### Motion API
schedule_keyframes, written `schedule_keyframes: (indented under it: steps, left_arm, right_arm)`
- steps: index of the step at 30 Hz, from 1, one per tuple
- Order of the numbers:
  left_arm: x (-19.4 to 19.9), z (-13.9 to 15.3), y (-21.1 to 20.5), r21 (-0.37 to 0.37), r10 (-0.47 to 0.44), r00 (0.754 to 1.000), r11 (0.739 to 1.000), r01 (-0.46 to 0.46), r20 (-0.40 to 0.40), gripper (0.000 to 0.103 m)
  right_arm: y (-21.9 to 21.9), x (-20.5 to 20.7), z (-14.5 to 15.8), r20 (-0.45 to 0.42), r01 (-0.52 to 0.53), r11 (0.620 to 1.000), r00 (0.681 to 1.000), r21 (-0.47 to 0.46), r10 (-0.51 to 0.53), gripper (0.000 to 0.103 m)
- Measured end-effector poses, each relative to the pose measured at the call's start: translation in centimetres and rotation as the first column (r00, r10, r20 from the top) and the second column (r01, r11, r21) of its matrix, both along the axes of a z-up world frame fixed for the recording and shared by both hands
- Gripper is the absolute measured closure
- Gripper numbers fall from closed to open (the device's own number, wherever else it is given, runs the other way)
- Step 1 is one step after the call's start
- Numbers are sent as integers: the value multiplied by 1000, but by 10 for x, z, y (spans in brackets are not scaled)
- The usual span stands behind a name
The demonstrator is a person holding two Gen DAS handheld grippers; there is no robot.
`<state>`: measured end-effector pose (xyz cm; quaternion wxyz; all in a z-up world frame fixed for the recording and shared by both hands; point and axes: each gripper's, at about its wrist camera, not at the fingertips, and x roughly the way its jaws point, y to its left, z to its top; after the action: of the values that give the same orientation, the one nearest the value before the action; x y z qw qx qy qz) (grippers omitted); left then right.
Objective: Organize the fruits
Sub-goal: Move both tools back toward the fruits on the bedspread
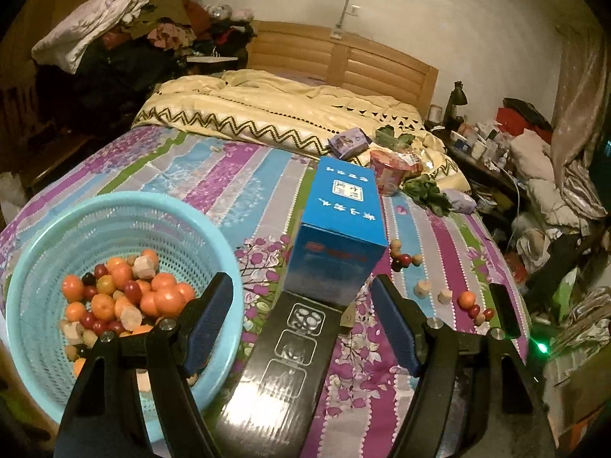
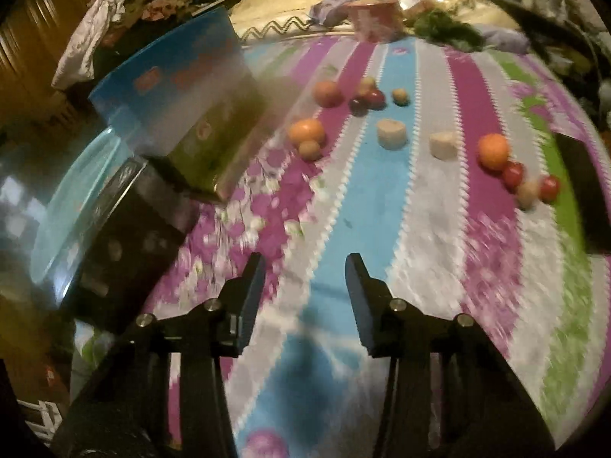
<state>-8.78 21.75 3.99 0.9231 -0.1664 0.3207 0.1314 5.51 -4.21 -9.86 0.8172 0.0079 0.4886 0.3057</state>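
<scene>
The loose fruits, the nearest an orange, lie ahead of the spread, empty right gripper, nearer it than the spread left gripper beside the basket.

Bed, striped floral sheet. Blue basket at 8 o'clock, holding fruit. Black box flat at 6, blue box centre, touching it. Loose fruit scattered at 3–4. Cream quilt at 12; pink cup, greens at 2.
</scene>
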Motion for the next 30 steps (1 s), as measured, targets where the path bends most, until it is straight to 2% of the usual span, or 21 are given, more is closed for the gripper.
schedule_keyframes:
  steps: [5,10,13,18,20,22,26,30]
  left_arm:
    - [11,-3,-11,24,-29,999,999,29,15,27]
    - [26,-9,-26,33,-81,996,996,81,20,27]
    - [36,-14,-38,34,-125,992,992,124,15,27]
    - [49,-24,-61,35,-183,983,983,183,-1,27]
    - [52,-27,-68,30,-194,981,980,194,-9,27]
    - [55,-29,-73,34,-203,979,978,204,-15,27]
    - [62,-34,-82,21,-217,976,976,218,-27,27]
    - [83,-46,-105,-10,-275,961,962,275,-43,27]
  right_arm:
    - [32,43,-18,9,-19,1000,1000,21,19,61]
    - [64,75,-36,47,-55,998,997,-39,57,65]
    - [72,86,-47,51,-57,995,997,-85,61,70]
    - [78,91,-59,55,-75,992,995,-99,80,70]
    - [80,89,-61,65,-81,991,994,-108,88,74]
    - [79,86,-62,78,-79,990,993,-116,89,78]
    - [63,81,-52,79,-47,996,995,-77,53,78]
    - [2,57,-30,92,36,999,995,-29,-34,78]
